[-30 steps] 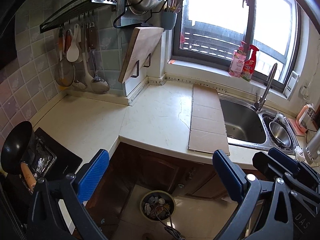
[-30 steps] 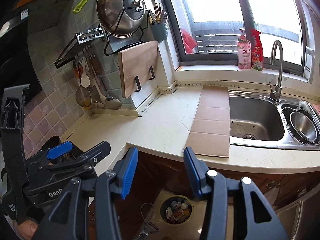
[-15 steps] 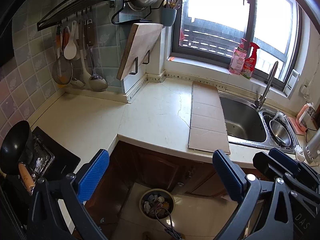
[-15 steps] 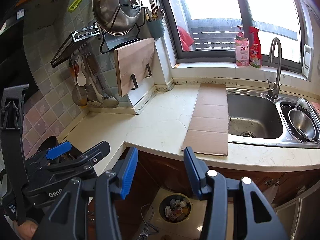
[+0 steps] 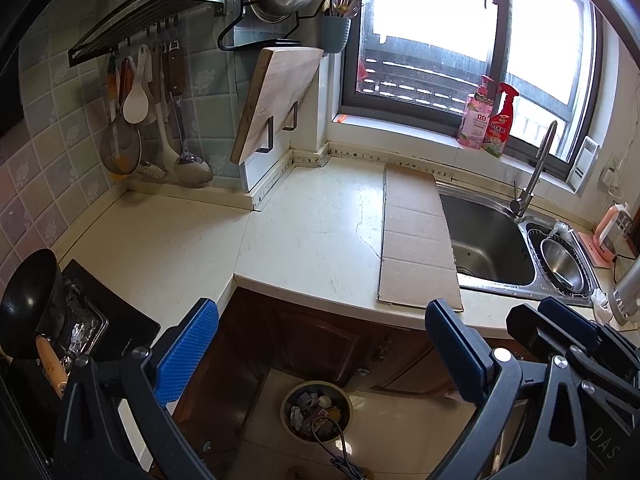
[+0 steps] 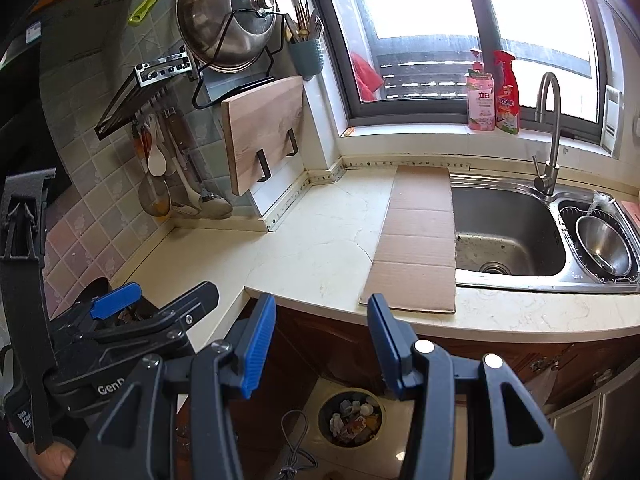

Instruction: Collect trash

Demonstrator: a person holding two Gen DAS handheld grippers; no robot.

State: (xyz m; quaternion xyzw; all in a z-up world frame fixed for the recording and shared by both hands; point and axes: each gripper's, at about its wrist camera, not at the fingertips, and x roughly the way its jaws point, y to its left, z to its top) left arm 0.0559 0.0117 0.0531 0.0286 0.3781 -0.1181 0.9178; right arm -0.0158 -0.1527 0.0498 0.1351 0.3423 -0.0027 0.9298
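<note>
Bare counter (image 5: 312, 232) from the cardboard (image 5: 416, 240) to its left corner. Left gripper (image 5: 320, 344) wide, right gripper (image 6: 320, 340) narrower, both empty, tilted down beyond the front edge above the bin (image 6: 352, 416).

cream tabletop (image 6: 320, 240), brown cardboard (image 6: 420, 240), pink bottle (image 6: 480, 100) beside red bottle (image 6: 507, 100), pale green and pink tiles (image 6: 92, 200).

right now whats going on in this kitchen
A person holds a gripper in each hand above the counter edge. The left gripper and the right gripper are both open and empty. A flattened cardboard sheet lies on the counter beside the sink. On the floor below, a trash bin already holds scraps.
</note>
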